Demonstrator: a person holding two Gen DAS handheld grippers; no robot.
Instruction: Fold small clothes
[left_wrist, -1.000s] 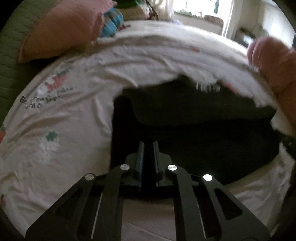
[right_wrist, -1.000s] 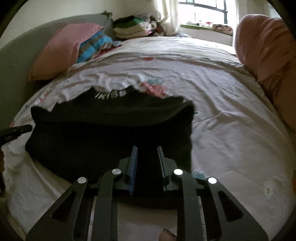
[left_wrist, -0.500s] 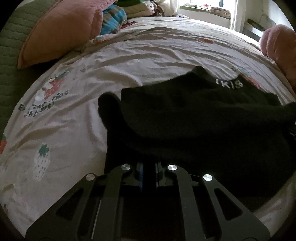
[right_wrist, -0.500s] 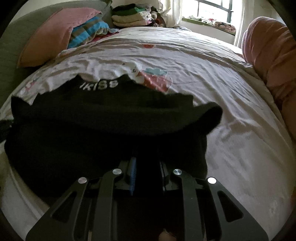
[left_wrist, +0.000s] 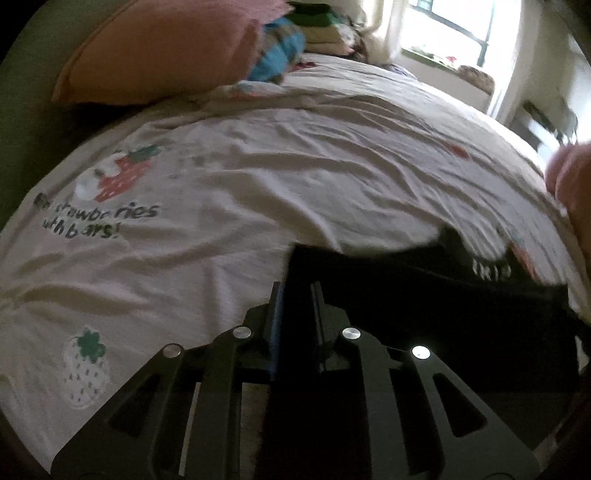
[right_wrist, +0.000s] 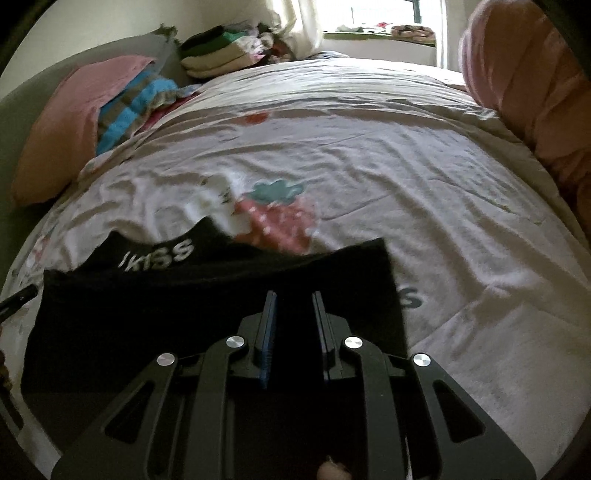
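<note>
A small black garment (left_wrist: 424, 306) with white lettering on its waistband lies on the white strawberry-print bed sheet (left_wrist: 221, 192). My left gripper (left_wrist: 297, 291) is shut on the garment's left edge. In the right wrist view the same black garment (right_wrist: 166, 310) spreads to the left, and my right gripper (right_wrist: 293, 299) is shut on its right edge. The white lettering (right_wrist: 159, 254) shows on the band at the far side. The cloth lies doubled over between the two grippers.
A pink pillow (left_wrist: 159, 51) and a blue striped cloth (right_wrist: 136, 107) lie at the head of the bed. Folded clothes (right_wrist: 221, 51) are stacked near the window. A pink bolster (right_wrist: 528, 85) lies along the right side.
Both grippers have pulled back toward the near edge with the garment. The raised front fold has come down flat, and the garment now lies lower and nearer in both views.
</note>
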